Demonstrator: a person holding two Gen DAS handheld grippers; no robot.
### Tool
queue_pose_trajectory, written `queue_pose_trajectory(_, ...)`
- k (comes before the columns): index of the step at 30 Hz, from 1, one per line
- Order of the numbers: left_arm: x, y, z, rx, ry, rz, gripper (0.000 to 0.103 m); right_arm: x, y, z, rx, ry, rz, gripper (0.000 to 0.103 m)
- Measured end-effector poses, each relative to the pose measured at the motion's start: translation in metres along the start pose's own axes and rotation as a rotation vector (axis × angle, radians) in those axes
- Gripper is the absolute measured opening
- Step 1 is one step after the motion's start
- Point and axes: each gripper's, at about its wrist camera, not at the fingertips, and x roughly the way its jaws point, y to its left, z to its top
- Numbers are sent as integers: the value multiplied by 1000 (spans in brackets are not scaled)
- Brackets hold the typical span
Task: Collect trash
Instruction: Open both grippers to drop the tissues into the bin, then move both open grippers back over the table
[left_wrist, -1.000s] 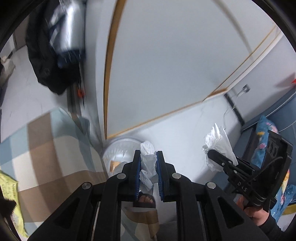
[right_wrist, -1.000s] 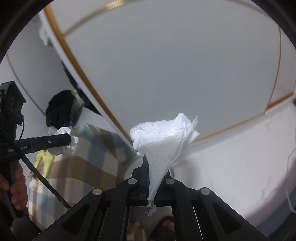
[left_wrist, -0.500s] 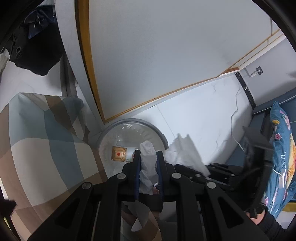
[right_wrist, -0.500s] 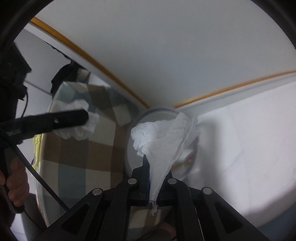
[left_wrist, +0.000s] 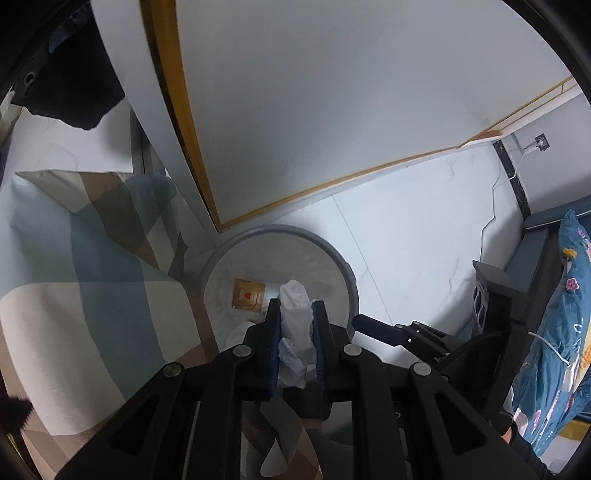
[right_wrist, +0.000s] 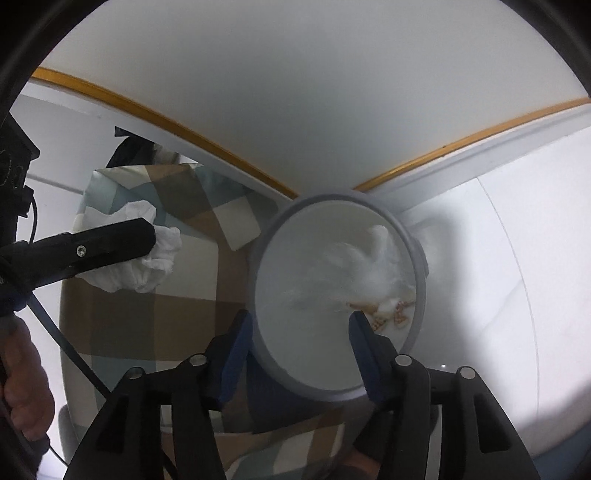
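Left hand-held gripper: fingers pressed onto a crumpled white tissue, which sits pinched between the blue pads and sticks out past the tips. In the left wrist view this gripper hangs above the near rim of a round grey trash bin on the white tiled floor.

Right hand-held gripper: fingers spread wide, nothing between the pads. It sits directly over the bin's mouth. In the right wrist view a second white tissue shows as a blurred pale shape inside the bin opening, apart from both pads; whether it rests on the bottom cannot be told from the blur.

Bin contents, left wrist view: white liner, and a small tan packet with a red mark lying at the bottom. Small tan and white scraps are visible at the bottom in the right wrist view.

Surroundings: the bin stands just beside a bed covered in a brown, blue and cream checked sheet, at the corner of a white panel with a gold edge. Dark clothing hangs at upper left. A floral blue cushion lies at far right.
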Motion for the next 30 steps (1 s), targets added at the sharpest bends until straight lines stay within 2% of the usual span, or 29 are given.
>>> queue_pose_trajectory(4, 8, -8, 4, 15, 18, 16, 12, -7, -10, -8, 32, 1, 0, 56)
queue_pose_trajectory(11, 30, -22, 5, 69, 109, 50, 14, -39, -28, -26, 83, -50, -6, 57)
queue_pose_trajectory(14, 35, -28, 5, 96, 116, 77, 25, -55, -34, -32, 108, -82, -14, 57)
queue_pose_trajectory(16, 38, -31, 5, 102, 121, 96, 48, -67, -36, -36, 125, -106, -14, 57)
queue_pose_trajectory(18, 35, -29, 5, 97, 110, 94, 55, -77, -35, -37, 131, -126, -18, 57)
queue_pose_trajectory(24, 18, -24, -1, 100, 85, 96, 55, -109, -28, -37, 128, -194, -24, 57)
queue_pose_trajectory(30, -22, -24, -16, 103, -22, 100, 55, -136, -10, -37, 90, -255, -49, 57)
